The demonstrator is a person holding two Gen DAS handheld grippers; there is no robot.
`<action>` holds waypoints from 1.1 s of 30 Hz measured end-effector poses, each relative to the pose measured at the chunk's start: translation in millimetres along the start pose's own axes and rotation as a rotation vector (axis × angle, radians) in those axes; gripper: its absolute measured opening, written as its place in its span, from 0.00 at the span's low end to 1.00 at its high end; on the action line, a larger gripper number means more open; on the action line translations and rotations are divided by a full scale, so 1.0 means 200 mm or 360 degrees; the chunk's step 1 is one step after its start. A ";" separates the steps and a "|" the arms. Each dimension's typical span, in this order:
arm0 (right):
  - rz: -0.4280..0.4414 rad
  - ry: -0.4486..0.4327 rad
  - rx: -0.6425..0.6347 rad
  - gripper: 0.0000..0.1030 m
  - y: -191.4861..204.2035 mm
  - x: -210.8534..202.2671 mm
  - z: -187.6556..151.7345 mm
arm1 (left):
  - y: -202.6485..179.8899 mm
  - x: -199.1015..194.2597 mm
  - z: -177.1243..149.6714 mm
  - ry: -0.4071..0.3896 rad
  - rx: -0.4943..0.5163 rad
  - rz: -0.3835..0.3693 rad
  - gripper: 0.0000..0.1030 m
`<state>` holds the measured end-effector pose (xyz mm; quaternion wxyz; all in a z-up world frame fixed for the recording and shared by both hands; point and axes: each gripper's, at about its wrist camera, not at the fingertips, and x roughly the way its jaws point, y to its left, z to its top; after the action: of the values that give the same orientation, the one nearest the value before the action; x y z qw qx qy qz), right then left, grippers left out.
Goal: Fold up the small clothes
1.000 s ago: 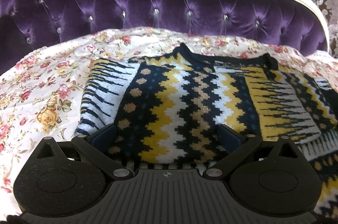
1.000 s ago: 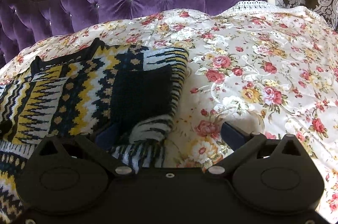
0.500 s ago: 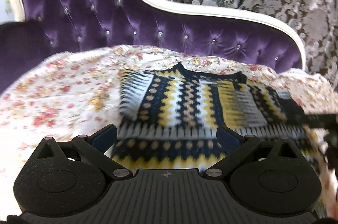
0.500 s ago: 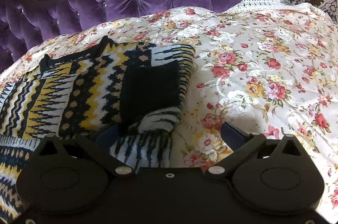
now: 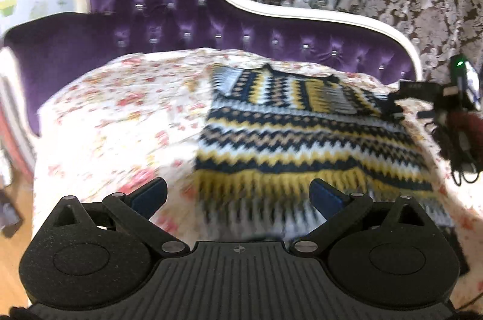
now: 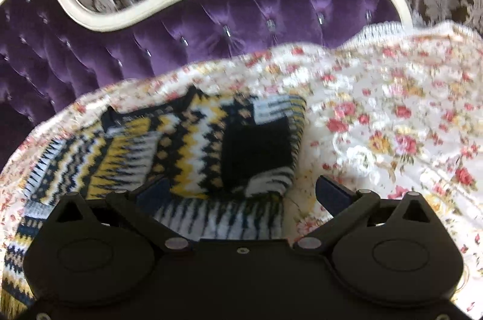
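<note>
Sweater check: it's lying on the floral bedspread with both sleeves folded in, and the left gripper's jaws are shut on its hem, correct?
Not quite. The left gripper is open, jaws spread wide and holding nothing, as the left wrist view shows. The rest holds: the sweater lies on the floral bedspread with both sleeves folded in.

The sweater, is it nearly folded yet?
Partly. Both sleeves of the sweater already lie folded in across its top. Nothing is in hand: the left gripper and right gripper both have open jaws with nothing between them. Its striped bottom half still lies flat on the bedspread, so that fold remains.
</note>
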<state>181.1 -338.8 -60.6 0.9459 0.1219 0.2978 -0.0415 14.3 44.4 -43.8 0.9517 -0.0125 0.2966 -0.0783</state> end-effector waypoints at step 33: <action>0.0224 0.0185 0.0204 0.99 0.13 -0.92 -0.77 | -0.07 -0.11 -0.29 0.0122 0.0083 -0.0242 0.98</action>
<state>-50.9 -274.1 -72.4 0.9178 0.2051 0.3397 0.0130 -37.3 36.2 -77.7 0.9310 -0.0073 0.3288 -0.1583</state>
